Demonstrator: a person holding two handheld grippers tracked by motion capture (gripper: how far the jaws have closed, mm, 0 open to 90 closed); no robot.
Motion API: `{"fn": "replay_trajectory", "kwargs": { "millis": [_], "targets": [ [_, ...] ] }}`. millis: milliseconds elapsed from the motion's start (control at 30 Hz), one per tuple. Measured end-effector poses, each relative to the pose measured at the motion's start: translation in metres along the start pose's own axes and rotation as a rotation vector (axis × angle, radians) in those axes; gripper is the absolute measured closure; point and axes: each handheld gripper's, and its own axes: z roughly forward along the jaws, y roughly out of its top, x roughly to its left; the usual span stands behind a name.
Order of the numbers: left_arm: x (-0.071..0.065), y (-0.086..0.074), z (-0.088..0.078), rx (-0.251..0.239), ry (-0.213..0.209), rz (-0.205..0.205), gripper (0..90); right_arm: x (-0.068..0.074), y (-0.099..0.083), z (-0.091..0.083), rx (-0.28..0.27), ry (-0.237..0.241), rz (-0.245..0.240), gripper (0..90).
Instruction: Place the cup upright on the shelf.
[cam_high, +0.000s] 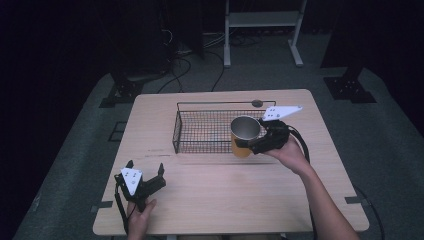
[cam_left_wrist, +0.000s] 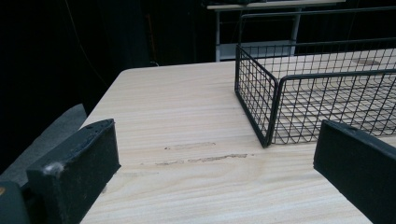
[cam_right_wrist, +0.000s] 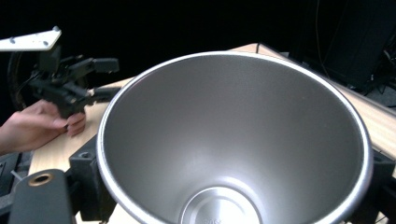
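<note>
A yellow cup (cam_high: 242, 148) with a steel inside hangs upright over the near right corner of the black wire basket (cam_high: 176, 132), and my right gripper (cam_high: 248, 144) is shut on its sides. The right gripper view looks straight down into the cup (cam_right_wrist: 233, 135), with a black jaw on either side of it. My left gripper (cam_high: 145, 166) rests near the table's front left, open and holding nothing. In the left gripper view its jaws stand wide apart over bare wood (cam_left_wrist: 187, 121), with the basket (cam_left_wrist: 254, 98) ahead to the right. The left gripper (cam_right_wrist: 105, 79) and its hand also appear in the right gripper view.
The light wooden table (cam_high: 225, 195) has a small dark round mark (cam_high: 257, 103) behind the basket. Beyond the table are a white stand's legs (cam_high: 227, 45), floor cables (cam_high: 180, 55) and dark stand bases (cam_high: 120, 92) (cam_high: 350, 85).
</note>
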Motion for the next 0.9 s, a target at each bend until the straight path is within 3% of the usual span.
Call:
{"fn": "replay_trajectory", "kwargs": {
  "millis": [333,633,900],
  "targets": [
    [0.0,0.0,0.0,0.0,0.0,-0.002,0.0,-0.026,0.027,0.015,0.017,-0.02,0.01,13.0],
    [0.0,0.0,0.0,0.0,0.002,-0.001,0.0,-0.047,0.031,0.037,0.038,-0.036,0.035,12.9],
    [0.0,0.0,0.0,0.0,0.002,0.0,0.0,-0.063,0.033,0.056,0.068,-0.02,0.057,12.9]
  ]
}}
